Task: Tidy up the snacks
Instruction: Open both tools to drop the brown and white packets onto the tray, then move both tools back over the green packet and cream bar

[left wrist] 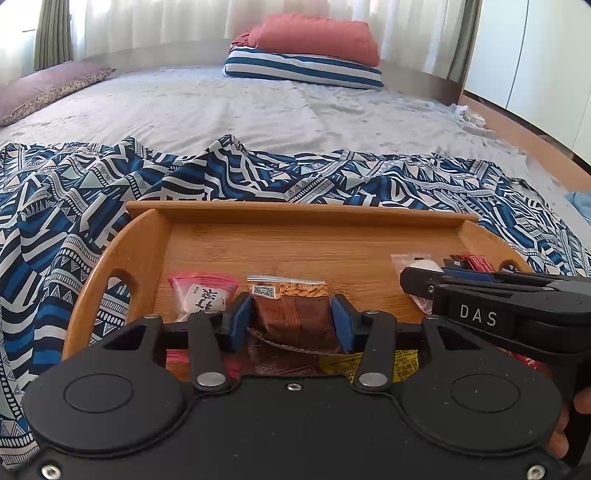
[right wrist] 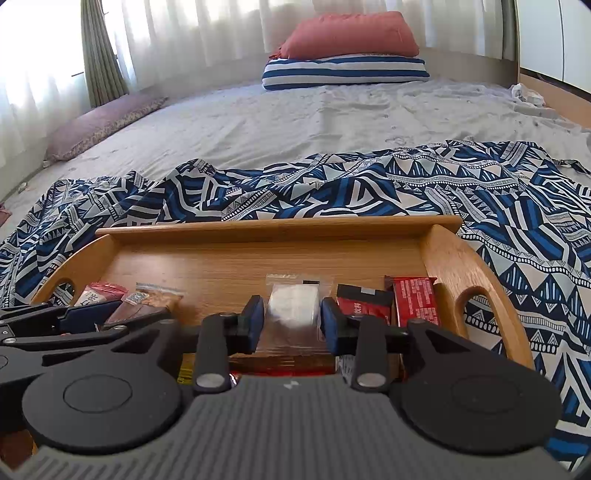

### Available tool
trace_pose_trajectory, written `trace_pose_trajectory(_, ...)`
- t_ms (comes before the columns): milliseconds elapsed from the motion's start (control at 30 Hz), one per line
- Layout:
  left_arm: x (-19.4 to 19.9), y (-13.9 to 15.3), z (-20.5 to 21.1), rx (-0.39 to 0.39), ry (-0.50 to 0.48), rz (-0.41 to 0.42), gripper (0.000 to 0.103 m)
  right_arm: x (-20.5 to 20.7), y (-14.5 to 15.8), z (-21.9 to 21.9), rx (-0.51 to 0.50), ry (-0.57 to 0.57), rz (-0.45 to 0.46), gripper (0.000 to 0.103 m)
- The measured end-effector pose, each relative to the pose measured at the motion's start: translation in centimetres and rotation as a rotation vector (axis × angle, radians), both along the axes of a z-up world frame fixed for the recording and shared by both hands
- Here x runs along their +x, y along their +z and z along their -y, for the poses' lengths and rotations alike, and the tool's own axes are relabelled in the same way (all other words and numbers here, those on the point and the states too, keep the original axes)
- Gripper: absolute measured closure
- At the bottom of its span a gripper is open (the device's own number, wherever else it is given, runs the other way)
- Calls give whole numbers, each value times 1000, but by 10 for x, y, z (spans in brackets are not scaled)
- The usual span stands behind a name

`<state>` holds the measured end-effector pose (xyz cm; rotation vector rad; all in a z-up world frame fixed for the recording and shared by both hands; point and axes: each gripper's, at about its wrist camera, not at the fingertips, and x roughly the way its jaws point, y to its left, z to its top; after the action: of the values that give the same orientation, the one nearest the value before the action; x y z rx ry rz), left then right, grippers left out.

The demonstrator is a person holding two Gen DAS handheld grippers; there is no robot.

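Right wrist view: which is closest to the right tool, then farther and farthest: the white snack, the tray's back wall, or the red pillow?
1. White snack: between the right tool's fingers.
2. Tray's back wall: straight ahead, past the snacks.
3. Red pillow: far end of the bed, atop the striped pillow.

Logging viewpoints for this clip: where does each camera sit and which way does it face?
Left wrist: on the left gripper, facing the wooden tray and bed; pads flank a brown snack packet; right gripper intrudes.
Right wrist: on the right gripper, facing likewise; pads flank a clear white-snack packet.
Shared: tray, patterned cloth, stacked pillows.
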<state>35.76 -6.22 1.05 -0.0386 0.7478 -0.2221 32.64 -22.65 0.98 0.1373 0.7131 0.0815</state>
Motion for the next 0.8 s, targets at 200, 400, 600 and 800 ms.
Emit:
trace_pose_trajectory(200, -8, 8, -1, 7, 1, 17, 41, -7, 9, 2, 17, 2, 27, 46)
trace_pose_trajectory(400, -28, 25, -7, 21, 9, 61, 23, -27, 26, 3, 10, 33, 66, 42)
trace_pose_trajectory(600, -58, 37, -15, 19, -12, 76, 16, -57, 40, 2, -12, 83, 93, 37)
trace_pose_trajectory(800, -96, 50, -23, 16, -42, 95, 14, -90, 51, -3, -27, 123, 112, 34)
